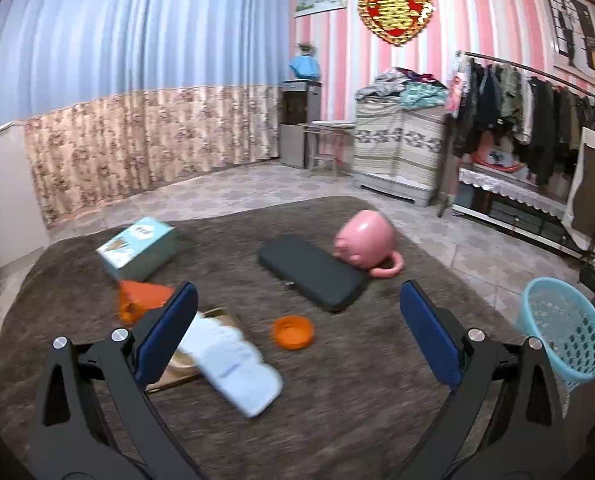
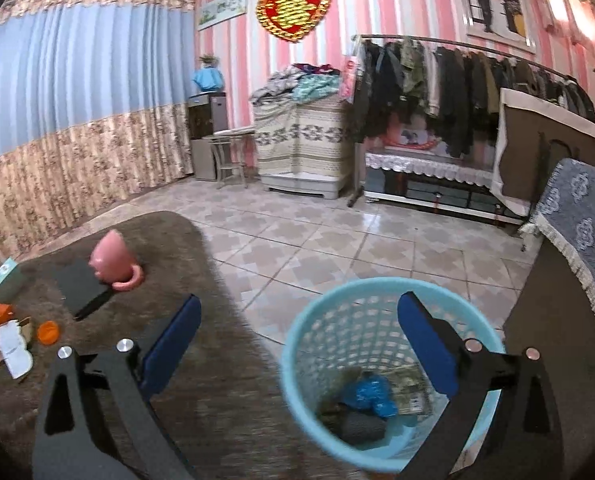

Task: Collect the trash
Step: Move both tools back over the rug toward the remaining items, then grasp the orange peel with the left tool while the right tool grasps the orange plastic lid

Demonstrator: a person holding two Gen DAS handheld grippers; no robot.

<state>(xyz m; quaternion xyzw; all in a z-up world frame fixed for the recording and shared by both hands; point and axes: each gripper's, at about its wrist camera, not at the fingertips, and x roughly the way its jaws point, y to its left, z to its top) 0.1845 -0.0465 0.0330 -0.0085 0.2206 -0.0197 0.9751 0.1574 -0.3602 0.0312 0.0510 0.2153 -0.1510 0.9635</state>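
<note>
A light blue mesh wastebasket [image 2: 377, 364] stands on the tile floor beside the brown rug; it holds blue and dark crumpled trash [image 2: 367, 398]. My right gripper [image 2: 299, 346] is open and empty above the basket's rim. My left gripper [image 1: 297, 332] is open and empty over the rug, above an orange lid [image 1: 292, 332]. A white wrapper [image 1: 229, 364] lies on brown cardboard at its left finger, with orange pieces [image 1: 141, 298] behind. The basket shows at the right edge of the left wrist view [image 1: 565, 332].
On the rug [image 1: 357, 400] lie a dark flat pad [image 1: 313, 272], a tipped pink mug [image 1: 367, 246] and a teal box [image 1: 139, 246]. A clothes rack [image 2: 477, 92], a covered cabinet [image 2: 301, 148] and a blue-patterned covered furniture piece [image 2: 581, 232] stand around the tile floor.
</note>
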